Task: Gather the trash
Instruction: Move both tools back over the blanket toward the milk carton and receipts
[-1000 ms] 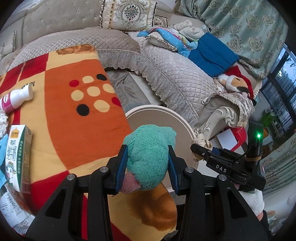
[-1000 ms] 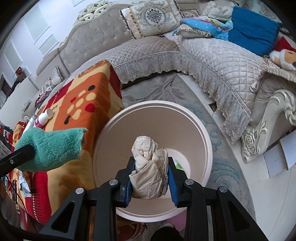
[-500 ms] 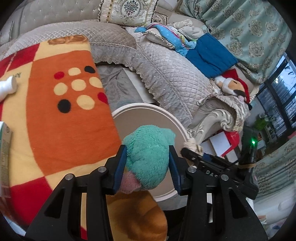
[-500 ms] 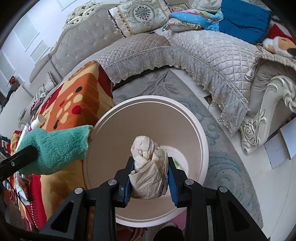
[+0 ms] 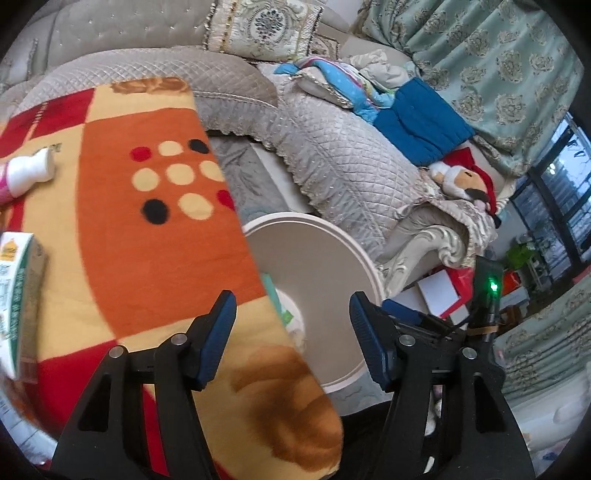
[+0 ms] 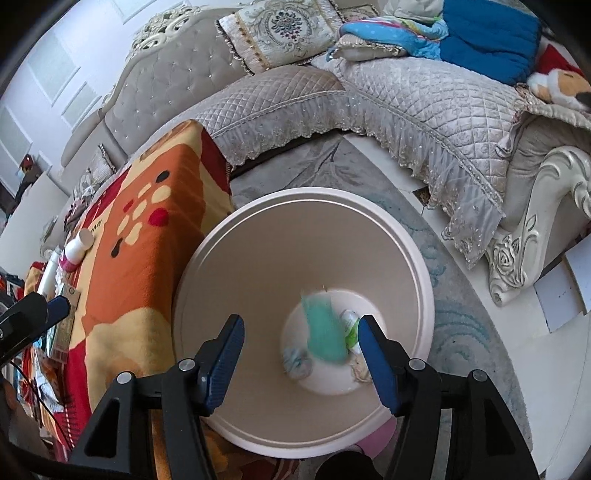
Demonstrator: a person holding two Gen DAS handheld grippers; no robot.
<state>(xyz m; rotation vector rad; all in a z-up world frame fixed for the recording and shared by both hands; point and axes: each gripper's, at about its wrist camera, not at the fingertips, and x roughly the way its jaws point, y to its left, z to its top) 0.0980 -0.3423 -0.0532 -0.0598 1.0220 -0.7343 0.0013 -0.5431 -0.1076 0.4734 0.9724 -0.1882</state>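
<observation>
The green plush cloth (image 6: 325, 332) shows as a blurred shape over the bottom of the round white bin (image 6: 417, 258), with a small green-and-white carton (image 6: 351, 328) just beside it on the right, a bluish-white crumpled wad (image 6: 297, 362) below it and a pale crumpled tissue (image 6: 362, 373) near the bin's lower right floor. Whether the cloth touches the bin floor cannot be told because of the blur.

The right claw (image 6: 301, 356) hangs above the bin's mouth, spread wide with nothing between its blue pads (image 6: 376, 365). The left claw (image 5: 291, 336) is likewise wide apart and empty, positioned over the edge where the worktop meets the bin (image 5: 332, 258); in the right wrist view its tip (image 6: 40, 314) shows at the far left over the worktop.

The worktop is covered by an orange, red and cream blanket (image 5: 140, 236) with dots, and the bin stands on the floor right against its side. On the blanket, well apart from the bin, lie a white bottle with a pink label (image 5: 26, 173) on its side and a green-and-white drink box (image 5: 18, 295) at the left edge.

Beyond the bin a grey quilted sofa (image 5: 332, 158) curves round, carrying a patterned cushion (image 5: 258, 29), a blue folded cloth (image 5: 421, 125) and a plush toy in a red hat (image 5: 461, 181)
</observation>
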